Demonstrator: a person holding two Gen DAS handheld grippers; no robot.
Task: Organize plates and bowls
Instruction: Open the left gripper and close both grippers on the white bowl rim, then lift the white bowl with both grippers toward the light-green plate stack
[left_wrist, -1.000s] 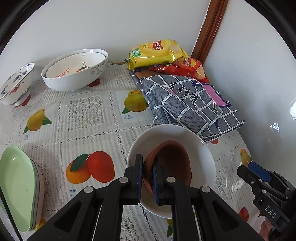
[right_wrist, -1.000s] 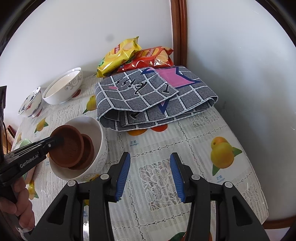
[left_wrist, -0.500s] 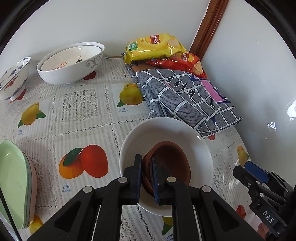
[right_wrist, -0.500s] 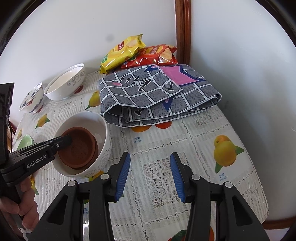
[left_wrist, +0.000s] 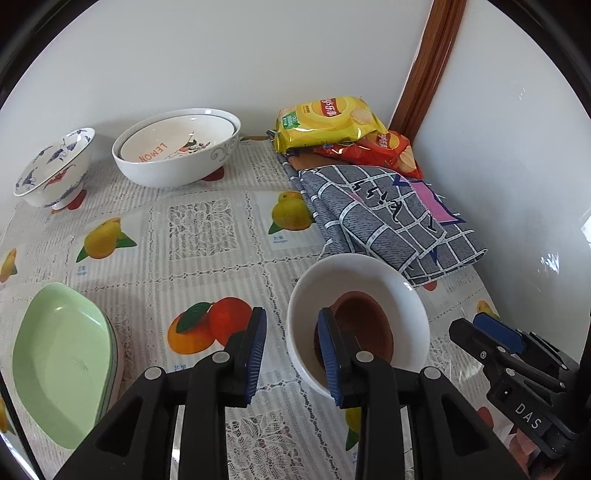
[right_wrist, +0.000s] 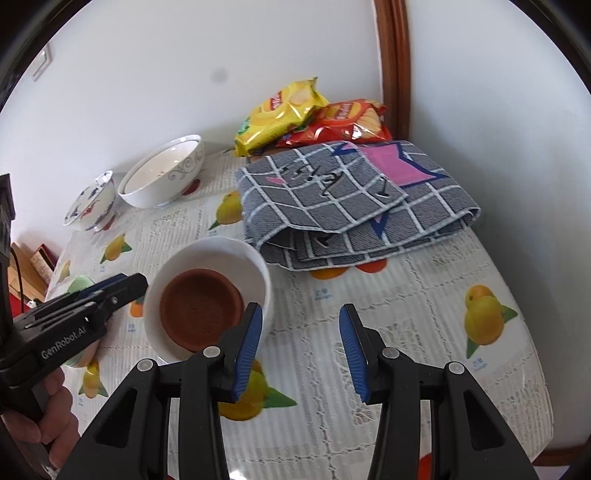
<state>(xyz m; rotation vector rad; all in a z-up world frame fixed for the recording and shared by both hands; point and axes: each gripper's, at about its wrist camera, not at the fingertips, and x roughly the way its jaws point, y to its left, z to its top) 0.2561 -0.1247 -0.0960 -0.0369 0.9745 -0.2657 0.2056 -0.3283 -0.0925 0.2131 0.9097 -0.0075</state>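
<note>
I'm opening the left hand-held gripper (left_wrist: 291, 354), jaws apart, brown dishes (right_wrist: 201, 308) sitting nested in white bowl (right_wrist: 207, 295); right hand-held gripper (right_wrist: 301, 354) hanging open, empty; patterned bowl (left_wrist: 51, 168), green plates (left_wrist: 61, 362) remaining

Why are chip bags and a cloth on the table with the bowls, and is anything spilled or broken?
Nothing looks spilled or broken. The odd ones out are the yellow chip bag, the red chip bag and the folded checked cloth in the corner: they are not dishes. The brown dish sits neatly inside the white bowl.
</note>
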